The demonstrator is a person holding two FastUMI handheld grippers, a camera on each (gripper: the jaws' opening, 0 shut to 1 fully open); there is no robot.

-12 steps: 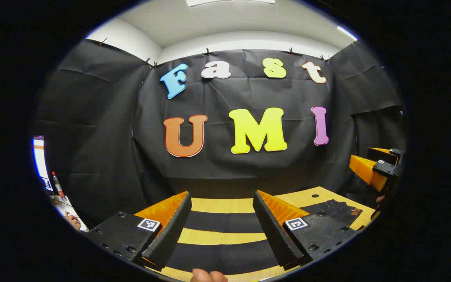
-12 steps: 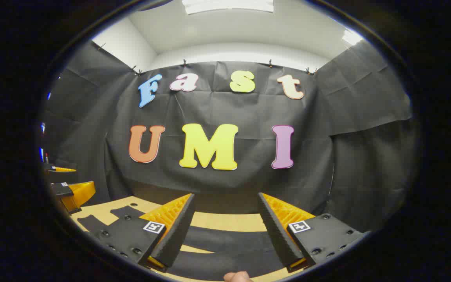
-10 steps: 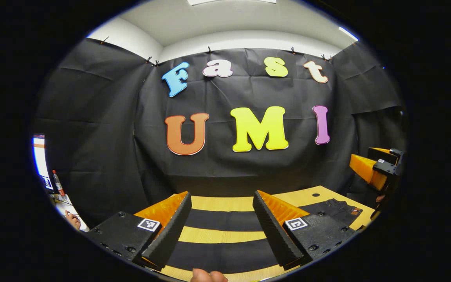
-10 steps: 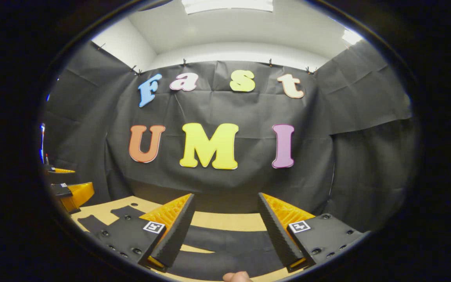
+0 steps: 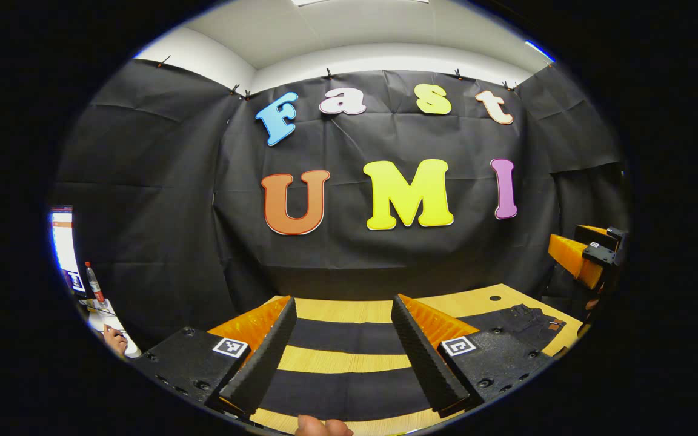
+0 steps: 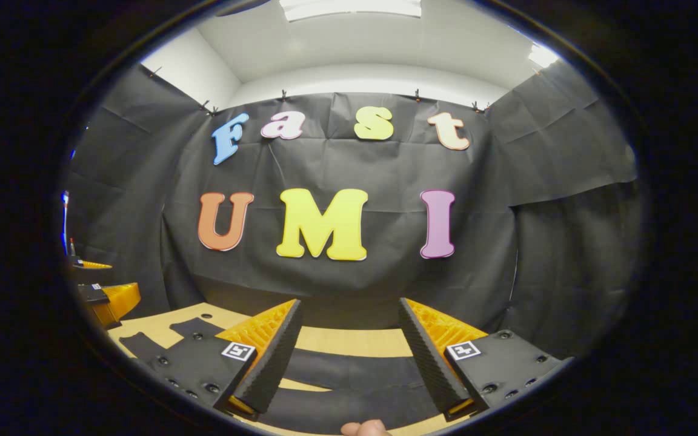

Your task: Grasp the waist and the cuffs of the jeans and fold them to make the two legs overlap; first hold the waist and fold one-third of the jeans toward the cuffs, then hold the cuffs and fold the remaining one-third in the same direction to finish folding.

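Note:
Dark jeans lie flat on the wooden table [image 5: 337, 361], the two legs [image 5: 349, 336] running side by side as dark bands. The waist [image 5: 528, 318] lies at the right in the left gripper view. My left gripper [image 5: 343, 300] hovers open above the legs, nothing between its fingers. In the right gripper view the legs [image 6: 355, 374] pass under my open right gripper [image 6: 350, 303], and the cuffs [image 6: 188, 328] lie at the left. The right gripper [image 5: 585, 257] shows far right in the left gripper view, and the left gripper [image 6: 106, 298] far left in the right gripper view.
Black cloth walls close off the table's far side. A bottle [image 5: 93, 281], a lit screen [image 5: 61, 242] and a person's hand [image 5: 116, 339] are at the left. A small hole [image 5: 494, 297] marks the tabletop near the waist. A thumb [image 5: 322, 427] shows at the bottom.
The left gripper view has tipped slightly downward and turned a little left, so the wall sits higher in it. The right gripper has barely moved. Both stay open.

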